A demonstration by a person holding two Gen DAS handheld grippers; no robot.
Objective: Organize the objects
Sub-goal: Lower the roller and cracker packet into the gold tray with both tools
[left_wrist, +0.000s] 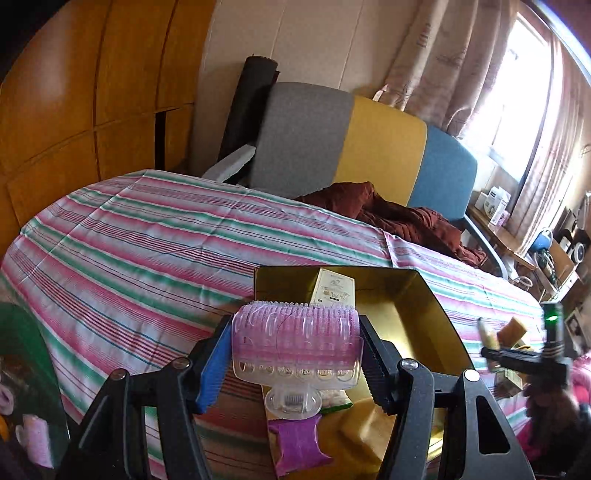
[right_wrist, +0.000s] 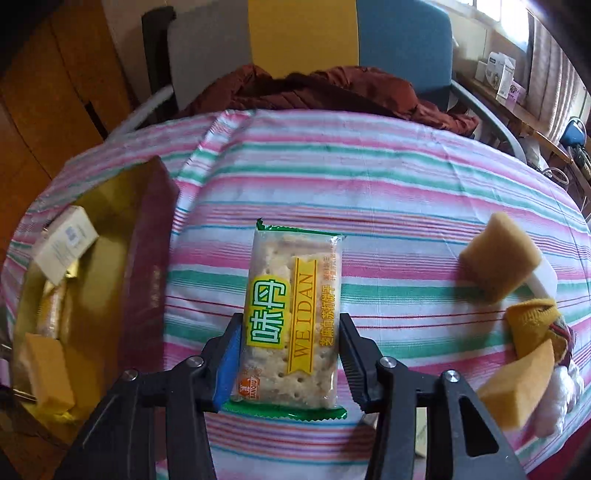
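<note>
Left gripper (left_wrist: 295,354) is clamped across a pink hair roller (left_wrist: 295,341), one pad on each end of the cylinder, so the bristled barrel lies crosswise between the fingers and its clear plastic clip hangs below. Held by the flat ends like that, the springy bristles are spared and the roller probably cannot twist out. It hovers right over the gold-lined box (left_wrist: 417,299) on the striped tablecloth (left_wrist: 147,229), which suggests the box is the collecting place: a small cream carton (left_wrist: 334,288), a yellow sponge (left_wrist: 365,428) and a purple packet (left_wrist: 297,443) already lie inside it.

Right gripper (right_wrist: 290,350) has its jaws closed against the long sides of a cracker packet (right_wrist: 293,314) that lies flat on the cloth, label up. The pads meet the lower half of the packet, a sensible grip since the crackers inside are brittle and a narrow squeeze across the width is less likely to snap them. The box (right_wrist: 147,266) stands just to the left of the packet in this view, its dark red wall facing it.

Further right on the cloth wait another sponge (right_wrist: 498,258), a yellow sock (right_wrist: 532,321) and a wedge of yellow sponge (right_wrist: 517,391), all still outside the box and well apart from it. Beyond the table stands a chair (right_wrist: 303,33) with a rust-coloured garment (right_wrist: 325,92) draped on it.
</note>
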